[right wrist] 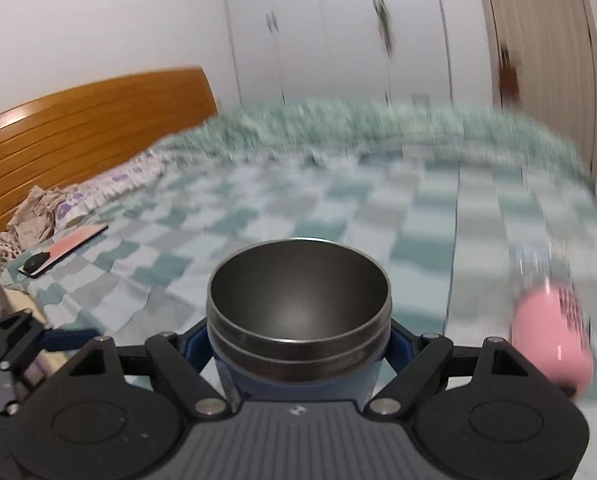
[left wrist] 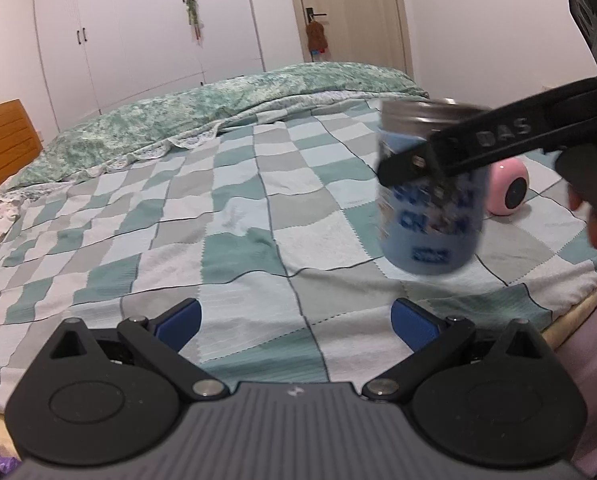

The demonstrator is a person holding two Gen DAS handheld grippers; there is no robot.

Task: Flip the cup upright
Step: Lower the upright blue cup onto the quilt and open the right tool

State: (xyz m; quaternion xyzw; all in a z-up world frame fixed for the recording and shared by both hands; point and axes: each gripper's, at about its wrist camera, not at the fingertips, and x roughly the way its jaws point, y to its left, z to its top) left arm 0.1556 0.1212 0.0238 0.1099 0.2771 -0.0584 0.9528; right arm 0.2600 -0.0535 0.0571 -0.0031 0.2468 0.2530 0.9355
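Observation:
The cup (left wrist: 430, 196) is blue with a steel rim and printed lettering. It hangs mouth-up above the checked bedspread (left wrist: 218, 208), clamped by my right gripper (left wrist: 414, 164), which reaches in from the right. In the right wrist view the cup (right wrist: 298, 312) fills the space between the blue pads, its open steel mouth facing the camera. My right gripper (right wrist: 298, 344) is shut on it. My left gripper (left wrist: 296, 322) is open and empty, low over the bed's near edge, left of and below the cup.
A pink bottle (left wrist: 508, 194) lies on the bed behind the cup; it also shows in the right wrist view (right wrist: 554, 340). A folded green quilt (left wrist: 202, 112) lies along the far side. A phone (right wrist: 64, 250) lies near the wooden headboard (right wrist: 90, 128).

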